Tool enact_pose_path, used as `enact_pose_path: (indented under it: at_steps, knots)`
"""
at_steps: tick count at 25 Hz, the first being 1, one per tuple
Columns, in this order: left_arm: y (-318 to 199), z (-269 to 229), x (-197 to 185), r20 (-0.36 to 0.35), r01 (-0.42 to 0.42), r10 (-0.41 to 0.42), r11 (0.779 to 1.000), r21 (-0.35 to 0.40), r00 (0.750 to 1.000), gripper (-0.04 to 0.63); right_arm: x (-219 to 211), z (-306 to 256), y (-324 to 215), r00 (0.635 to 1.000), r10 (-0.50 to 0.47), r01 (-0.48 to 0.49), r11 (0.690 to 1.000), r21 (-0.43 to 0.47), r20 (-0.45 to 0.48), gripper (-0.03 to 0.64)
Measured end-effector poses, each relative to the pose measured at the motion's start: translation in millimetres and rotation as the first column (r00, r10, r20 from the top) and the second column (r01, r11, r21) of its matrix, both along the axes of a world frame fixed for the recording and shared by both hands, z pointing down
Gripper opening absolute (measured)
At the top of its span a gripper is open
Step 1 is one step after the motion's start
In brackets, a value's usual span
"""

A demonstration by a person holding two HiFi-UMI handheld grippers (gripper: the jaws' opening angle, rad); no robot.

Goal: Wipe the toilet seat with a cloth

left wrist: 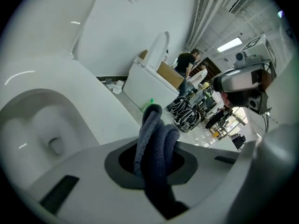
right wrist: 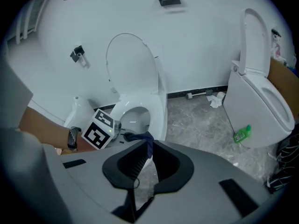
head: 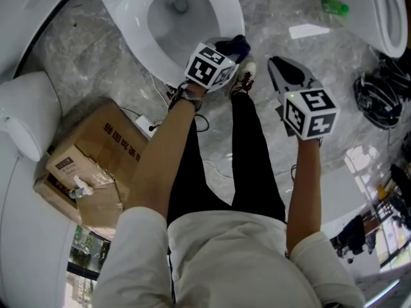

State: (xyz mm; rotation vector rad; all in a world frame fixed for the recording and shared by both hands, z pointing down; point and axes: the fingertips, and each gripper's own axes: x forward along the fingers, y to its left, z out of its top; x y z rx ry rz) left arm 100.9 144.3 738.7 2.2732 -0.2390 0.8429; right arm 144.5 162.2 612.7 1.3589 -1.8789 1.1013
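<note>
A white toilet with its lid up stands at the top of the head view, its seat ring around the open bowl. My left gripper is at the near right edge of that seat, shut on a bunched dark blue cloth. In the left gripper view the cloth stands up between the jaws, with the seat just to its left. My right gripper hangs over the floor to the right of the toilet, shut and holding nothing. The right gripper view shows the toilet seat and the cloth.
A cardboard box sits on the floor at left beside a white fixture. A second toilet, a green bottle and a coil of black cables are at right. My legs and a shoe stand by the bowl.
</note>
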Motion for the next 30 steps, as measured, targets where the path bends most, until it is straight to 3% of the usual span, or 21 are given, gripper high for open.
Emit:
enact_pose_path:
  at_steps: [5, 11, 18, 24, 30]
  knots:
    - [38, 2, -18, -0.014, -0.142, 0.142, 0.988, -0.065, 0.99, 0.049, -9, 0, 7, 1.0, 0.019, -0.019, 1.0, -0.004, 0.004, 0.055]
    - [71, 3, -43, 0.019, -0.327, 0.332, 0.936, -0.129, 0.943, 0.048, -21, 2, 11, 1.0, 0.023, -0.023, 1.0, -0.017, -0.007, 0.055]
    - [83, 6, -77, 0.033, -0.413, 0.427, 0.89, -0.191, 0.904, 0.047, -47, 17, 13, 0.999, 0.042, -0.042, 0.999, -0.025, 0.015, 0.055]
    - [92, 6, -108, 0.099, -0.525, 0.551, 0.826, -0.203, 0.829, 0.048, -69, 21, 21, 0.998, 0.062, -0.062, 0.997, -0.038, 0.013, 0.055]
    - [90, 4, -130, 0.117, -0.57, 0.591, 0.803, -0.173, 0.798, 0.046, -78, 26, 27, 0.995, 0.1, -0.1, 0.994, -0.043, 0.003, 0.055]
